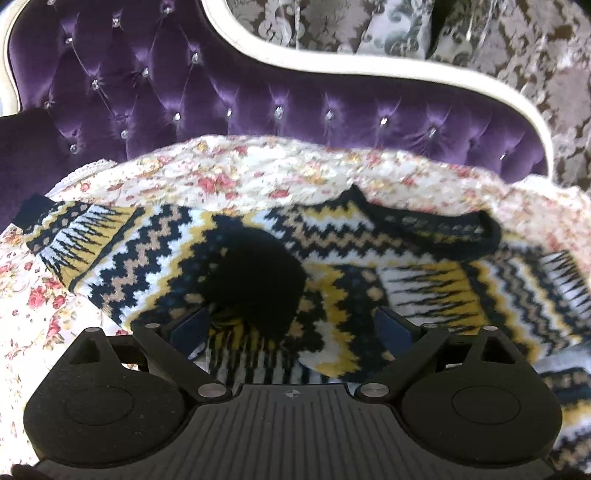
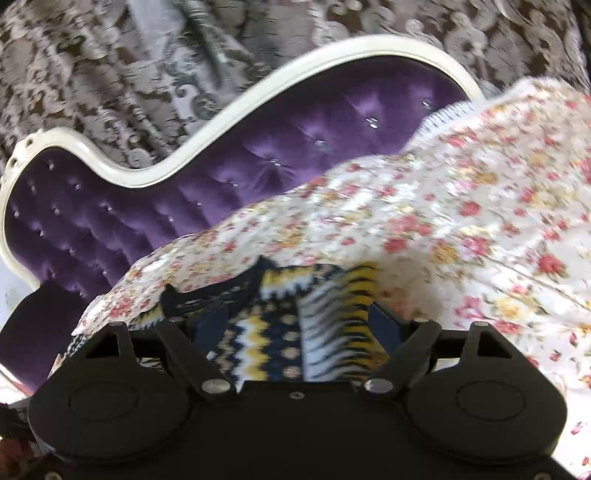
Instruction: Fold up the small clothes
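Observation:
A small knitted sweater [image 1: 229, 240] with navy, yellow, white and tan zigzags lies spread on a floral bedspread [image 1: 258, 170]. Its dark neckline [image 1: 424, 218] points to the right and one sleeve cuff [image 1: 33, 210] reaches the left. My left gripper [image 1: 293, 326] hovers over the sweater's body with its jaws wide apart, and a black patch [image 1: 258, 280] shows just ahead of it. In the right wrist view, my right gripper [image 2: 297, 325] stands open over a striped part of the sweater [image 2: 288, 332]. The fabric lies between the fingers [image 2: 384, 325] without being pinched.
A purple tufted headboard [image 1: 258, 96] with a curved white frame [image 1: 332, 66] rises behind the bed. A grey and brown patterned curtain [image 1: 480, 33] hangs beyond it. The floral bedspread [image 2: 461, 221] stretches to the right of the sweater.

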Demonstrator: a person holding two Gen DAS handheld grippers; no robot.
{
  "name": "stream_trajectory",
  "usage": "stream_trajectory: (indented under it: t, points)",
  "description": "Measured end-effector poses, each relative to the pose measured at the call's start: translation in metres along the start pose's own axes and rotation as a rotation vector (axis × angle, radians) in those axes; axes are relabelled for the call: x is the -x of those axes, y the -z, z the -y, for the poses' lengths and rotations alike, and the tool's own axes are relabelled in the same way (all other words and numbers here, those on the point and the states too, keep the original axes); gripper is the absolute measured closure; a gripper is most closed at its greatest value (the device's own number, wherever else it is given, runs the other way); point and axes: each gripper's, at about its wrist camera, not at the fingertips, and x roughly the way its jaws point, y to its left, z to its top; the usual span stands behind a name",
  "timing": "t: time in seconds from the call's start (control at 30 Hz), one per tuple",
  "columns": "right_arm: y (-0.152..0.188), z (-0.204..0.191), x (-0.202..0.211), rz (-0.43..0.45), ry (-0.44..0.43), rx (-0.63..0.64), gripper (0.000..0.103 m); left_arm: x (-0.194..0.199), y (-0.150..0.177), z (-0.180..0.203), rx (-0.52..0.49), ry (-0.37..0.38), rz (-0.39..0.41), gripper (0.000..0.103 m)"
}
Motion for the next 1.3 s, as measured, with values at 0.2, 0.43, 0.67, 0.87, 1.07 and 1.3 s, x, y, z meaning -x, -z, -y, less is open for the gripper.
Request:
stream_trajectory:
  t: [0.2,0.43,0.67,0.87,1.07,1.3]
  points:
    - [0.003,0.014,-0.014,-0.063,0.020,-0.004,0.018,-0.019,0.015,-0.007,-0.004,-0.033,-0.053,0.003]
    - [0.009,0.015,-0.027,-0.098,0.015,-0.024,0.018,-0.023,0.015,-0.006,-0.003,-0.036,-0.073,0.001]
    - [0.013,0.010,-0.032,-0.141,0.064,0.039,0.047,-0.024,0.015,-0.005,-0.002,-0.038,-0.075,0.000]
    - [0.009,0.008,-0.022,-0.141,0.067,0.083,0.088,-0.024,0.016,-0.005,-0.006,-0.041,-0.080,0.000]
    - [0.013,0.002,-0.030,-0.175,0.152,0.175,0.087,-0.022,0.017,-0.006,-0.006,-0.033,-0.068,0.001]
    - [0.011,0.001,-0.029,-0.190,0.144,0.172,0.076,-0.013,0.019,-0.020,-0.009,0.047,-0.043,0.001]
